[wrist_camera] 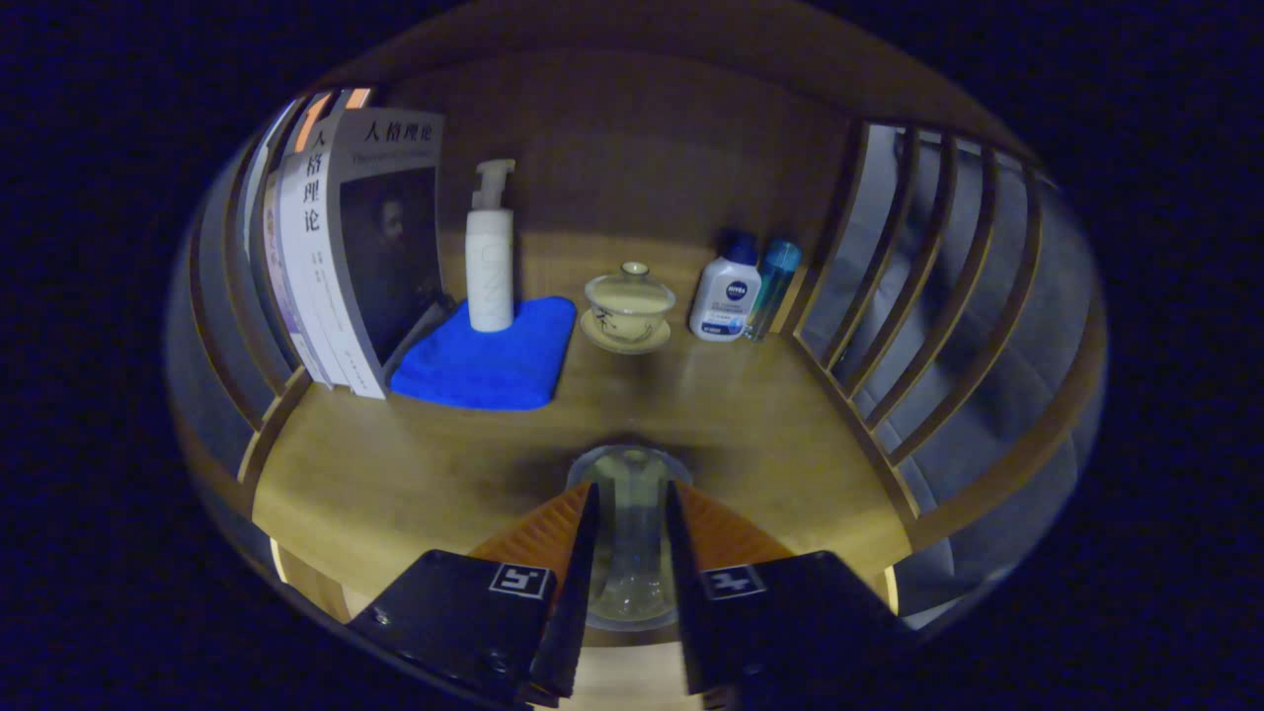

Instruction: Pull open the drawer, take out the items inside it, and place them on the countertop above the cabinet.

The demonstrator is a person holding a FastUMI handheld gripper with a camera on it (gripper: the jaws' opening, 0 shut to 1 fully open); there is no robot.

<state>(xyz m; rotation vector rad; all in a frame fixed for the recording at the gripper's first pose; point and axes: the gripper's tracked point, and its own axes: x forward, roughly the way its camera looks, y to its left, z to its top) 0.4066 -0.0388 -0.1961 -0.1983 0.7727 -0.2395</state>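
A clear glass cup stands between my two fingers, and both fingers press on its sides. My gripper holds it at the front part of the wooden countertop; whether its base touches the wood I cannot tell. Beyond the fingers a lidded tea bowl on a saucer stands on the countertop.
A blue cloth lies at the back left with a white pump bottle on it. Upright books lean at the left. A white lotion bottle and a slim blue bottle stand at the back right. Slatted wooden sides flank the countertop.
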